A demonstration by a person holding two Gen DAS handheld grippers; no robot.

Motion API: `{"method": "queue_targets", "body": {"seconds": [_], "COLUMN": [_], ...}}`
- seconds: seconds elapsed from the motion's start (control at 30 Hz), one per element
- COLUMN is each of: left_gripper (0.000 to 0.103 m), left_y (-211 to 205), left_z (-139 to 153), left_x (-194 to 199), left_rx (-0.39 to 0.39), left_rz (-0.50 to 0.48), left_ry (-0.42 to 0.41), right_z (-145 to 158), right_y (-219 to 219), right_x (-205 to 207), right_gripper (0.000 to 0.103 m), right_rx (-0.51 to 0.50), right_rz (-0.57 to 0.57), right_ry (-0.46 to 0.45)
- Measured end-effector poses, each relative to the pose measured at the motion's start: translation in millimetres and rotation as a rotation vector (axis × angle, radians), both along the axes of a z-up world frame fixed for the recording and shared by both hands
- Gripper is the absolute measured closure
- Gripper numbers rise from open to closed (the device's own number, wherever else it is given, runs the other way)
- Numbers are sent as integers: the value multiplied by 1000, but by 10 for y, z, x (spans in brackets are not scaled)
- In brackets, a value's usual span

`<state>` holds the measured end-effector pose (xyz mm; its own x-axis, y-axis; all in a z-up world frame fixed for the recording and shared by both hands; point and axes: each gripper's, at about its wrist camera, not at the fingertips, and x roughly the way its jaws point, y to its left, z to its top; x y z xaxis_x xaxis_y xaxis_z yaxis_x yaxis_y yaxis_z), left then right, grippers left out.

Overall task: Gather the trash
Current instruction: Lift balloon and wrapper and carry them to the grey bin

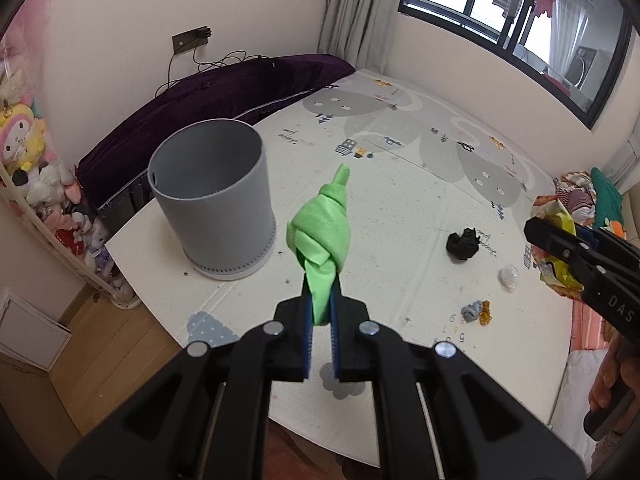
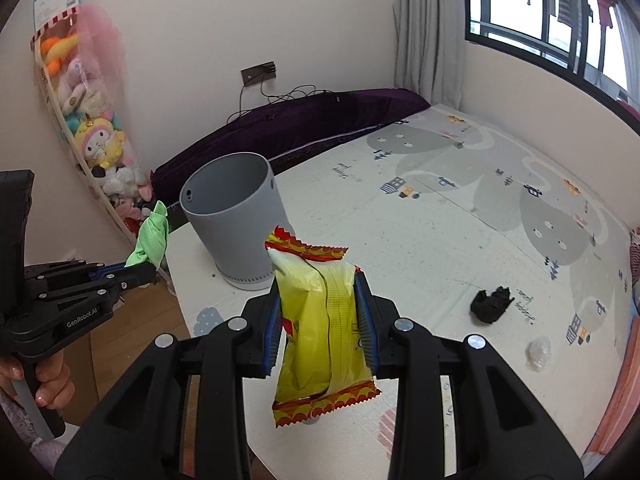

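Note:
My left gripper (image 1: 321,286) is shut on a knotted green cloth wad (image 1: 322,228) that sticks up past its tips; the same green wad (image 2: 152,240) shows at the left of the right wrist view. My right gripper (image 2: 318,280) is shut on a yellow snack packet (image 2: 316,320) with red zigzag ends, held upright between the blue pads. An open grey bin (image 1: 212,196) stands on the play mat ahead and left of both grippers; the bin (image 2: 236,220) looks empty as far as I can see inside.
On the patterned mat (image 1: 400,200) lie a black crumpled scrap (image 1: 464,244), a clear plastic ball (image 1: 509,276) and a small grey and amber scrap (image 1: 478,312). A purple cushion (image 1: 224,92) lines the wall. Plush toys (image 1: 28,148) fill a rack at left. A clothes pile (image 1: 580,196) sits right.

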<state>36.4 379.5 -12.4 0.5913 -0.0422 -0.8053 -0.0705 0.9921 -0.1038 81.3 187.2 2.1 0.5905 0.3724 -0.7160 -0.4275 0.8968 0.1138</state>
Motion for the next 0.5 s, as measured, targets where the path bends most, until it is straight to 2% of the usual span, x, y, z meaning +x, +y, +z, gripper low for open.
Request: {"method": "queue_targets", "body": {"seconds": [0.27, 0.5], "left_gripper": [95, 95], "left_y": [1128, 1753], "left_z": [169, 228], "left_x": [358, 614], "left_rx": [34, 38], "left_rz": [9, 43], "left_ry": [-36, -46], "right_z": [99, 165], "right_y": [1348, 2139], "right_x": [386, 653], "right_gripper": [72, 71], "right_rx": [33, 34], "right_rz": [52, 120], "right_ry": [5, 0]}}
